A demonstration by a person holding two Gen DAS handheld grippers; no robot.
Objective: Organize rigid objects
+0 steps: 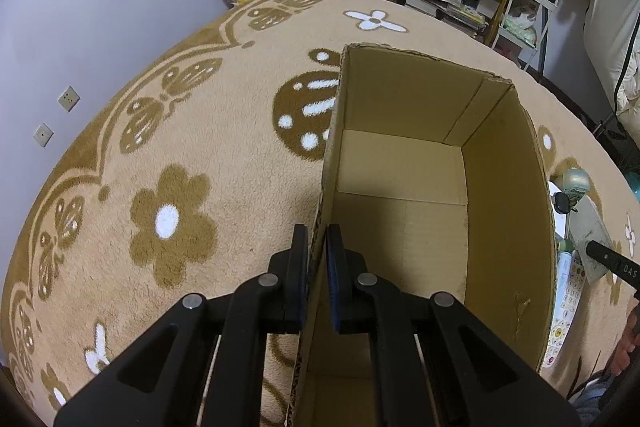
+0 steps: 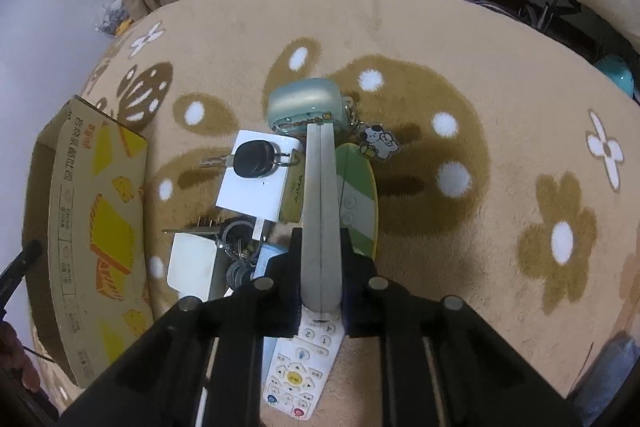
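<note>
1. Both tongs are clenched. The left gripper point(image 1: 318, 267) pinches the near left wall of the cardboard box point(image 1: 508, 211), one finger outside the wall and one inside, steadying it on the rug point(image 1: 200, 131).
2. The right gripper point(image 2: 320, 267) is clamped on a grey remote point(image 2: 320, 211), held on edge so its narrow side faces the camera. No earlier frame is given, so nothing can be said of motion.
3. Seen from the left wrist, the box stands open and its floor is bare: nothing has been put in yet, as far as that view shows.
4. Left on the rug beside the box's right wall is a loose pile: a white remote point(image 2: 298, 375) with coloured buttons directly under the right gripper, a white block point(image 2: 256, 183) with a black car key point(image 2: 254, 159) lying on it, a pale green case point(image 2: 304, 101) with a cartoon charm point(image 2: 378, 143), a green striped oval item point(image 2: 358, 195), a second white block point(image 2: 192, 265) and a bunch of keys point(image 2: 236, 259).
5. Judged from this, the task is at its start: the first object is gripped, and every other item awaits moving into the box.
</note>
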